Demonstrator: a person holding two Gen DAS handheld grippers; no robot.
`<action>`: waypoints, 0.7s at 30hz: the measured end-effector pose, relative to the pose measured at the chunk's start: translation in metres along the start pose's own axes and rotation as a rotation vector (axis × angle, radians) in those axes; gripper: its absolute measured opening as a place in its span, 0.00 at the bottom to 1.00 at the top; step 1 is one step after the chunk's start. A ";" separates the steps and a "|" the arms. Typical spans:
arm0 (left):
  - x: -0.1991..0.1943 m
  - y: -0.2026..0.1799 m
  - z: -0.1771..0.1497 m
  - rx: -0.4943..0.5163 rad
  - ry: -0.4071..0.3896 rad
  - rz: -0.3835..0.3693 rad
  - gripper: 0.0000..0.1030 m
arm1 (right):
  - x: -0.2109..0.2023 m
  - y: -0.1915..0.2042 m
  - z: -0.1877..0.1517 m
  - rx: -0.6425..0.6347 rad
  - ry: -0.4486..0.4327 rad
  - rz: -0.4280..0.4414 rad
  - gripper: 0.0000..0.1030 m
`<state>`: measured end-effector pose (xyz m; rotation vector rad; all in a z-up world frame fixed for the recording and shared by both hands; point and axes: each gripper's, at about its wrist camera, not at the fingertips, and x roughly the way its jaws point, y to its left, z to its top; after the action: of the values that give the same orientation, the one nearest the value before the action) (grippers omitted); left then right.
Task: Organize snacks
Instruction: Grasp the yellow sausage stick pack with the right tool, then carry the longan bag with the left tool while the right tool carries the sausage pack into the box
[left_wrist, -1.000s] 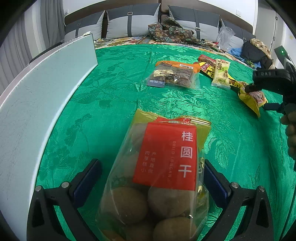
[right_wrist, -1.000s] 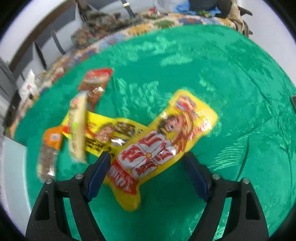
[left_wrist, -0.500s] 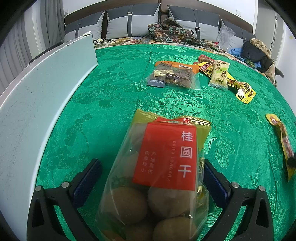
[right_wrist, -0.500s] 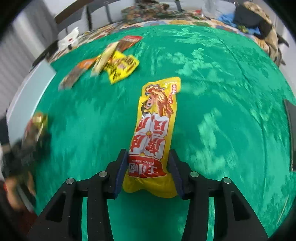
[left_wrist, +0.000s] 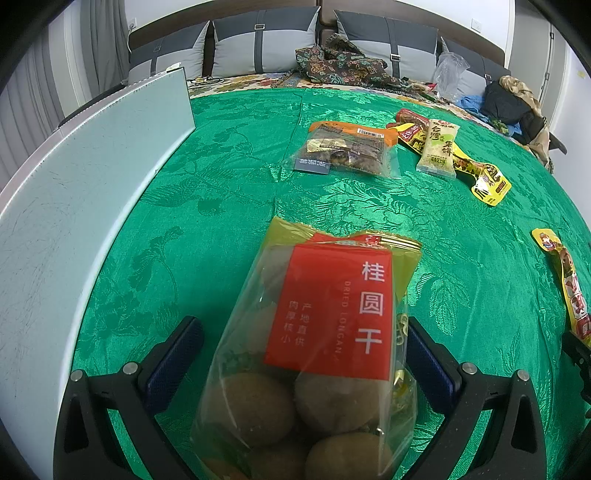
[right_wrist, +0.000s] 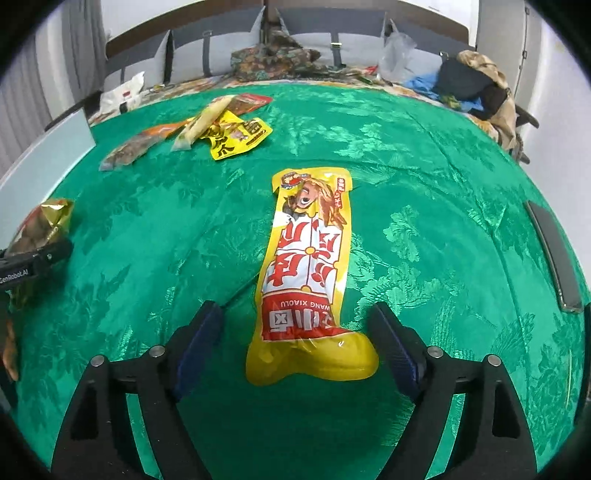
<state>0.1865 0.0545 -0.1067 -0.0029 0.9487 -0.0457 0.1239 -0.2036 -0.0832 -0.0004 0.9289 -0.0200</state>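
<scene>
A clear bag of dried longan with a red label (left_wrist: 317, 332) lies on the green cloth between the fingers of my left gripper (left_wrist: 304, 354), which is open around it, its pads apart from the bag's sides. A long yellow and red snack pack (right_wrist: 308, 273) lies flat on the cloth between the fingers of my right gripper (right_wrist: 295, 339), which is open with clear gaps on both sides. The same pack shows at the right edge of the left wrist view (left_wrist: 565, 280). The longan bag and left gripper show at the left of the right wrist view (right_wrist: 37, 229).
Farther back lie a clear bag of dark snacks (left_wrist: 351, 149), a pale green pack (left_wrist: 437, 147) and a yellow pack (left_wrist: 480, 177). A white board (left_wrist: 74, 192) stands along the left. A dark flat object (right_wrist: 554, 254) lies at the right. Cushions and clothes fill the back.
My right gripper swung the yellow and red pack away from the pile, closed on it, then set it flat on the cloth and opened. The left gripper has not moved.
</scene>
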 end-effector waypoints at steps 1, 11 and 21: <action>0.000 0.000 0.000 0.000 0.000 0.000 1.00 | 0.000 0.000 0.000 -0.002 0.000 -0.002 0.84; 0.000 0.000 0.000 0.000 0.000 -0.001 1.00 | 0.000 0.001 -0.001 -0.003 0.000 -0.005 0.84; -0.001 0.000 0.000 0.000 0.000 0.000 1.00 | 0.001 0.001 -0.001 -0.003 0.000 -0.005 0.84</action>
<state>0.1860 0.0545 -0.1062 -0.0028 0.9485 -0.0462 0.1235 -0.2027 -0.0844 -0.0054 0.9287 -0.0229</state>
